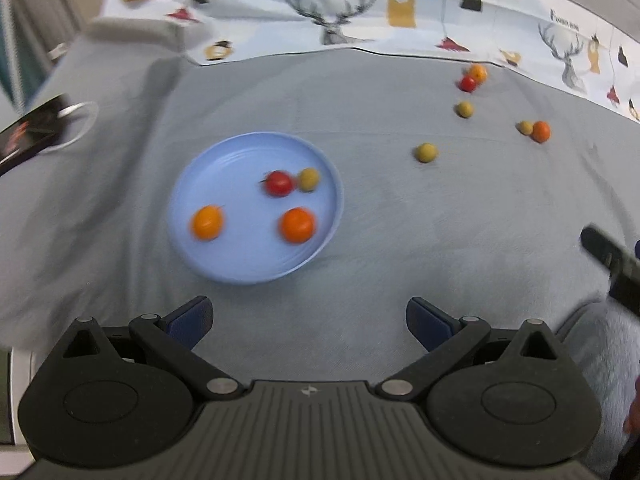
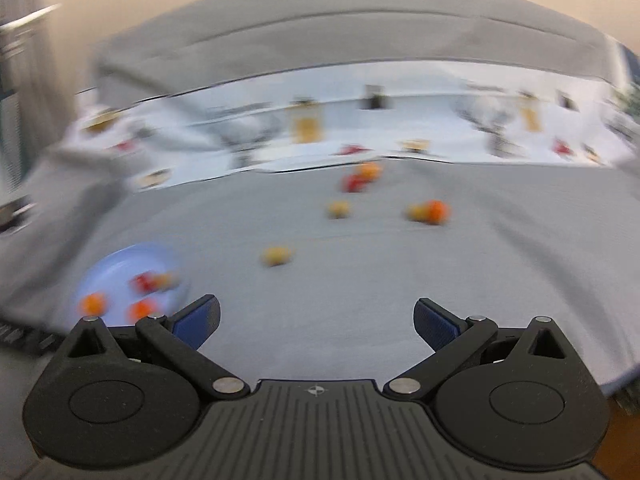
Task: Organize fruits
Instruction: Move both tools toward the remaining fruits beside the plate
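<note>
Four small fruits (image 1: 297, 225) lie in the blue plate (image 1: 240, 264) on the grey cloth (image 1: 400, 240); six more fruits (image 1: 425, 153) sit scattered on the cloth, well apart from the plate. The left gripper (image 1: 308, 320) and right gripper (image 2: 316, 322) both hang above the cloth, fingers spread wide and holding nothing.

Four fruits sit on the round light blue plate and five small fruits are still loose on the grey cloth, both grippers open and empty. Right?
Not quite: six loose fruits remain on the grey cloth, not five, as the left wrist view shows. The round light blue plate does hold four fruits, and the left gripper and right gripper are both open and empty.
</note>
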Motion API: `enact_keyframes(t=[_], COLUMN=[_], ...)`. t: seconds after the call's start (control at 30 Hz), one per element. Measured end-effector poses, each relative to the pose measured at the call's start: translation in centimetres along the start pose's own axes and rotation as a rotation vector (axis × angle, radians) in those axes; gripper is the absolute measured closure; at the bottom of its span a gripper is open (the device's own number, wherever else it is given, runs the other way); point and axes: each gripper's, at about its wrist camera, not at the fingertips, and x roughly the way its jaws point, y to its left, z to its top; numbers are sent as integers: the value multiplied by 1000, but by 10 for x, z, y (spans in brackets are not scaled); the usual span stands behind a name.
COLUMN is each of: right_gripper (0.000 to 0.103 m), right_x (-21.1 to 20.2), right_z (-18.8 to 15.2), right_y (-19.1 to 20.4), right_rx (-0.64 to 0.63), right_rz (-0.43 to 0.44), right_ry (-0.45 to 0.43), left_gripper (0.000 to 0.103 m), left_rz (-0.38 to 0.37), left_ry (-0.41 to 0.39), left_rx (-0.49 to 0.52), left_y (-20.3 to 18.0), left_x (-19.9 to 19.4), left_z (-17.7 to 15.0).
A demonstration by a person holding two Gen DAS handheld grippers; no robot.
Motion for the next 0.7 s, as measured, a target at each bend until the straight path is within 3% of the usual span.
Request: enact_keyframes(t=[0.13,0.3,0.7], right_gripper=[1,1,1], right_x=[49,122,287], right_z=[13,22,46], right_y=[-47,-88,-138], right_rx=[88,124,148], right_rz=[-142,-251,-356], right_ry=[-12,-9,70], left_gripper=[0,0,0], left_rz=[-38,-53,-29], left_ry=[17,32,139], left_rx=[28,48,89], left_y=[-30,-67,-121], left_x=[34,80,204], left_z=[33,77,147])
